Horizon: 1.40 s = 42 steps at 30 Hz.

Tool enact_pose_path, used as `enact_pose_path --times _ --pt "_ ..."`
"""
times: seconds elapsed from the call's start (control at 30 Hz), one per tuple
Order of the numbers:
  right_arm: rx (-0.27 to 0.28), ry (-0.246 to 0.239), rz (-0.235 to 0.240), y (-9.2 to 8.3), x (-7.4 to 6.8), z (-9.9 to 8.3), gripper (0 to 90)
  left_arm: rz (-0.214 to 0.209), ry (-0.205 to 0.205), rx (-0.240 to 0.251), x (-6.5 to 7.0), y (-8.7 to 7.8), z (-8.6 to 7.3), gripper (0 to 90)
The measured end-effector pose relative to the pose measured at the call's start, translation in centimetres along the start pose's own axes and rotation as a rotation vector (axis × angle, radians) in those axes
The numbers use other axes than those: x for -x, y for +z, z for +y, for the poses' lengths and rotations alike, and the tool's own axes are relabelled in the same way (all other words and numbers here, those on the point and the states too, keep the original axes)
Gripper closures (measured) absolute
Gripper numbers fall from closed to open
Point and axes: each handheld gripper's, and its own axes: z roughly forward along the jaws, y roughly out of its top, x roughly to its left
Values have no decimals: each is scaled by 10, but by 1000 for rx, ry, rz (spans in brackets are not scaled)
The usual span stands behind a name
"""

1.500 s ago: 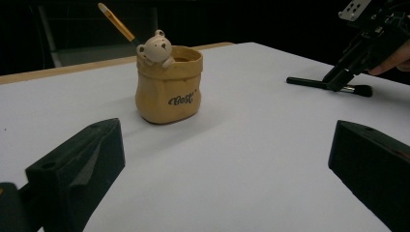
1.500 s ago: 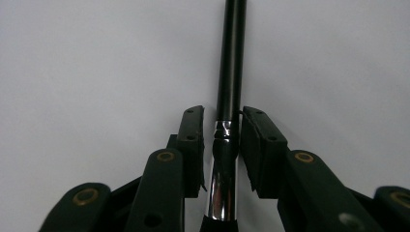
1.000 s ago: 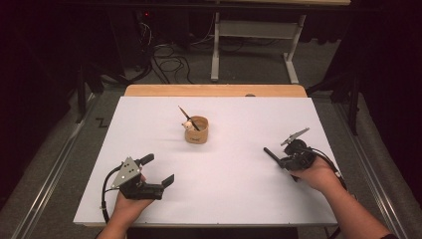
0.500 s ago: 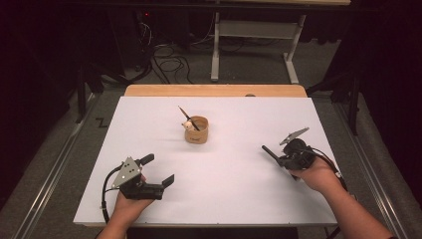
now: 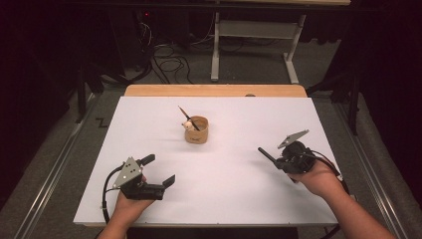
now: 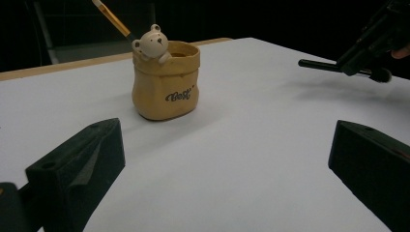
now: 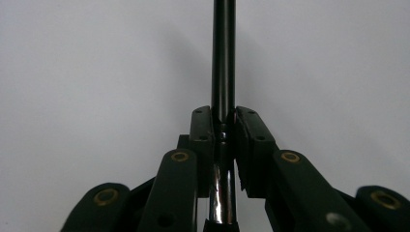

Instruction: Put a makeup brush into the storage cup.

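A tan sack-shaped pot [image 5: 197,130] [image 6: 166,82] with a small bear figure on its rim stands at the table's middle, toward the far side. A thin brush [image 5: 188,117] [image 6: 113,19] leans out of it. My right gripper [image 5: 278,160] [image 7: 224,118] hovers at the right, shut on a black-handled brush [image 7: 224,58] [image 6: 319,64]. The handle juts past the jaws toward the pot. My left gripper [image 5: 160,170] [image 6: 227,154] rests at the near left, open, with nothing between its jaws, and it faces the pot.
A white sheet [image 5: 239,199] covers the table, with a wooden strip [image 5: 214,90] along the far edge. Beyond the table, cables and a metal frame [image 5: 251,35] lie on the dark floor. Bare sheet lies between both grippers and the pot.
My right gripper has lifted a little and drifted slightly left with the black brush still in it. The left gripper and the pot have not moved.
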Motion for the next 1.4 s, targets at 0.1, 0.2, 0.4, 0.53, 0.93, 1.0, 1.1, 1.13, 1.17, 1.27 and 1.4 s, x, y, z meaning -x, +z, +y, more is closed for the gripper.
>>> enact_pose_path --times 0.1,0.2,0.4,0.53,0.93,1.0,1.1,1.13,1.17,1.27,1.4 --pt "1 -26 -10 -2 -5 1 799 -1 2 -5 0 0 0 3" --pt "3 -78 -20 -3 -18 3 799 -1 1 -6 0 1 0 3" --pt "5 -157 -39 -4 -35 9 799 1 6 -14 1 2 0 3" --pt "0 -200 -49 -5 -44 11 799 21 26 -40 5 3 4 3" --pt "-17 -324 -81 -4 -68 17 799 27 263 -252 38 28 18 7" --pt "-20 -341 -88 -4 -71 18 799 14 328 -294 46 33 21 10" --pt "-24 -355 -87 -4 -73 19 799 17 435 -362 57 41 24 12" --pt "-22 -367 -85 -3 -73 20 799 15 465 -385 61 44 24 12" --pt "-19 -365 -86 -3 -74 20 799 13 493 -403 63 46 25 13" --pt "-17 -376 -84 -3 -77 22 799 14 550 -438 69 50 29 15" --pt "-4 -383 -81 -2 -80 24 799 11 574 -441 73 50 35 17"
